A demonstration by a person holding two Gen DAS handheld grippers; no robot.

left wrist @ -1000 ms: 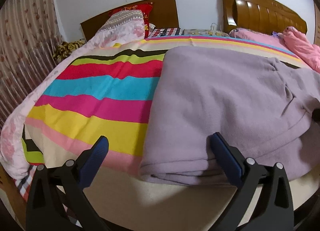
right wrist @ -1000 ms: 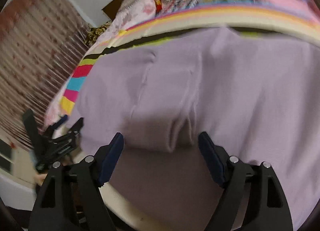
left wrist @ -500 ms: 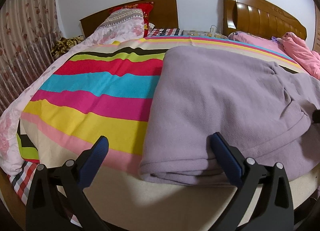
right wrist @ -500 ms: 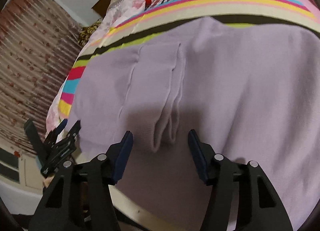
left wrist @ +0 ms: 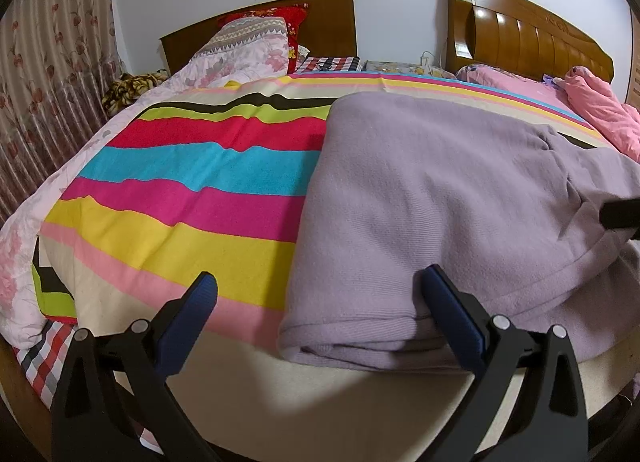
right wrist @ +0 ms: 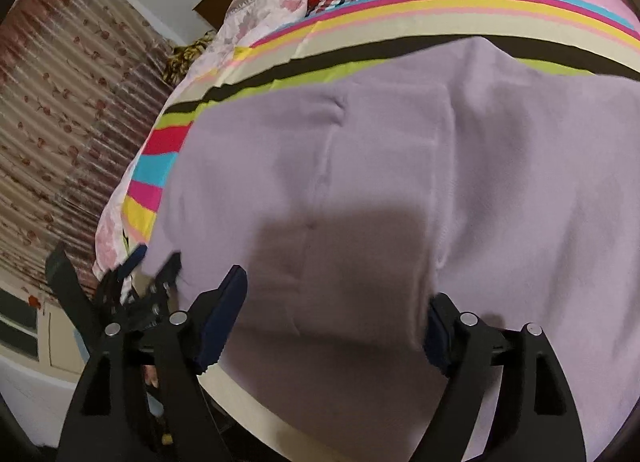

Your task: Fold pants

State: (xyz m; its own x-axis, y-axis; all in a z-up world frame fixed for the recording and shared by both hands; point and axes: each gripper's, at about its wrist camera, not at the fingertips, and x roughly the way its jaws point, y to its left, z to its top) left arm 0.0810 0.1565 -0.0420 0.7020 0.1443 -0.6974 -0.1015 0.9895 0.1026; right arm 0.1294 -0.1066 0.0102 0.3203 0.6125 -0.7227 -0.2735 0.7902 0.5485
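Lilac pants (left wrist: 440,189) lie folded on the right half of a striped bedspread (left wrist: 192,165), their thick folded edge at the bed's near rim. My left gripper (left wrist: 318,282) hovers open at that rim; its right finger (left wrist: 448,302) rests beside the pants' near corner, and nothing is pinched. In the right wrist view the pants (right wrist: 400,165) fill the frame. My right gripper (right wrist: 336,290) hangs just above them, its jaws opening, with flat cloth below and nothing gripped. The left gripper (right wrist: 140,286) shows at the pants' left corner.
Two wooden headboards (left wrist: 532,33) stand against the far wall. Pillows and a floral quilt (left wrist: 244,49) lie at the back left, a pink quilt (left wrist: 600,113) at the far right. A flowered curtain (left wrist: 52,73) hangs on the left. The bed's pale front edge (left wrist: 320,402) lies below the grippers.
The right gripper's jaws narrowed around a raised fold of the pants, then widened again; that fold now lies flat and the gripper has shifted over the cloth. The left gripper has not moved.
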